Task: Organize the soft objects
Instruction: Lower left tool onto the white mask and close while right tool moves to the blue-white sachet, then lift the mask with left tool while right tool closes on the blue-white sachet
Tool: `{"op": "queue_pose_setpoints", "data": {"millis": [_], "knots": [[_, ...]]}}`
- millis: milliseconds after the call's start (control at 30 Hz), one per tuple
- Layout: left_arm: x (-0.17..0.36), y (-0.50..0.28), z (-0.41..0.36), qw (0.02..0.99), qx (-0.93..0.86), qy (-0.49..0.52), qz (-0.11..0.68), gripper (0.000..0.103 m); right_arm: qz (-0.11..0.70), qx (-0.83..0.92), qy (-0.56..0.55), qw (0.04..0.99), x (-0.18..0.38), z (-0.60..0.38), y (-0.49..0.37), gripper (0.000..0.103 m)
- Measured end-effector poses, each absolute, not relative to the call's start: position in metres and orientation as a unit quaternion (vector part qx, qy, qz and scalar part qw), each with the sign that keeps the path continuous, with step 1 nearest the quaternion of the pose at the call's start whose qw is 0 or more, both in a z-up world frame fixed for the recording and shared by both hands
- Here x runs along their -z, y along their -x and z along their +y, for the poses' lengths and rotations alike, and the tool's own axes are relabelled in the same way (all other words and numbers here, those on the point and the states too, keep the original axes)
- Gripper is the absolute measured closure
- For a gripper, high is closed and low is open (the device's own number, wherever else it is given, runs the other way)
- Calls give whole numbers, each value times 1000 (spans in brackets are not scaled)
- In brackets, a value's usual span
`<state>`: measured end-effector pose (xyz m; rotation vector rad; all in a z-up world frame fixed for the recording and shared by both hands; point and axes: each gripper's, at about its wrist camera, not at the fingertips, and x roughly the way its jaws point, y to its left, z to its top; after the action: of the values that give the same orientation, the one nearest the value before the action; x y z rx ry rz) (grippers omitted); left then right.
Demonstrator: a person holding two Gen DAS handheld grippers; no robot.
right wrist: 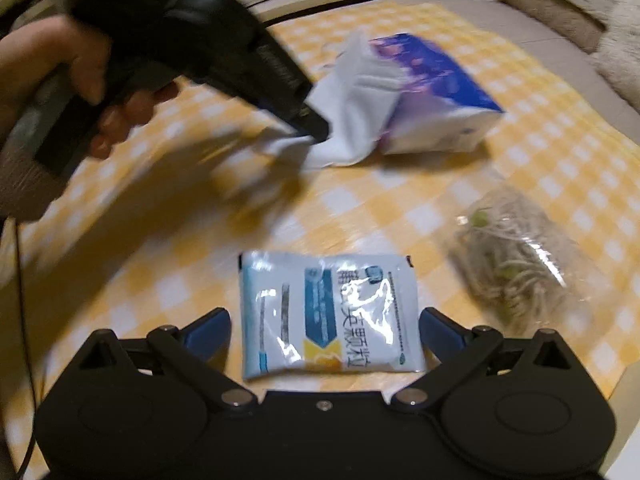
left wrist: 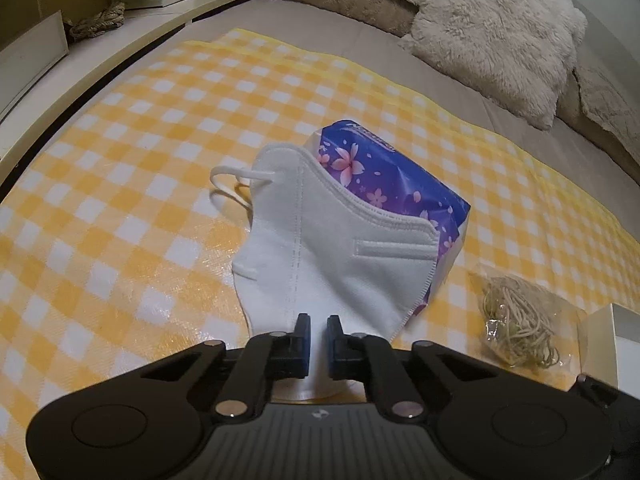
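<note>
Left gripper (left wrist: 319,326) pinches the white mask's (left wrist: 320,240) near edge, against the tissue pack (left wrist: 384,176). Right gripper (right wrist: 324,328) gapes empty around the sachet (right wrist: 328,312); bare checked cloth (left wrist: 120,200) lies leftward.

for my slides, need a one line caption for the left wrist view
Left gripper shut on a white face mask leaning against a floral tissue pack on the yellow checked cloth.

Warm, dim indoor light is yellowing both my views, and the fisheye is bending the edges into dark corners. My left view is staying sharp, with glare glinting on the checkered mat (left wrist: 120,184). My right view is smearing with motion blur, worst across the left gripper (right wrist: 316,130) and its broad shadow.
</note>
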<state>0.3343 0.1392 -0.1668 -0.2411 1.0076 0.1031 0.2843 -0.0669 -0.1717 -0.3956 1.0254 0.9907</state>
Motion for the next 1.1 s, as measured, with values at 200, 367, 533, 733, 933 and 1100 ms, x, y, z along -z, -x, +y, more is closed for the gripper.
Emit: {"op": "queue_pose_setpoints", "data": {"millis": [200,367,533,733,933,1100], "knots": [[164,-334,140,870,-45,130,473,21,492,-476,171,709,161,-63,-283,2],[162,-335,125,881,-39,88,464,16,488,-452,158,730,165,-63,-287,1],[174,-339,120,878,-71,28,472,17,478,-445,170,738,169,-52,-279,0],[177,-341,122,876,-77,10,477,39,487,-434,158,741,169,-54,-284,2],[176,-338,114,877,-49,-3,479,60,496,-424,171,738,170,-49,-286,7],[172,-336,115,876,-22,28,481,29,498,-424,171,737,168,-51,-285,13]]}}
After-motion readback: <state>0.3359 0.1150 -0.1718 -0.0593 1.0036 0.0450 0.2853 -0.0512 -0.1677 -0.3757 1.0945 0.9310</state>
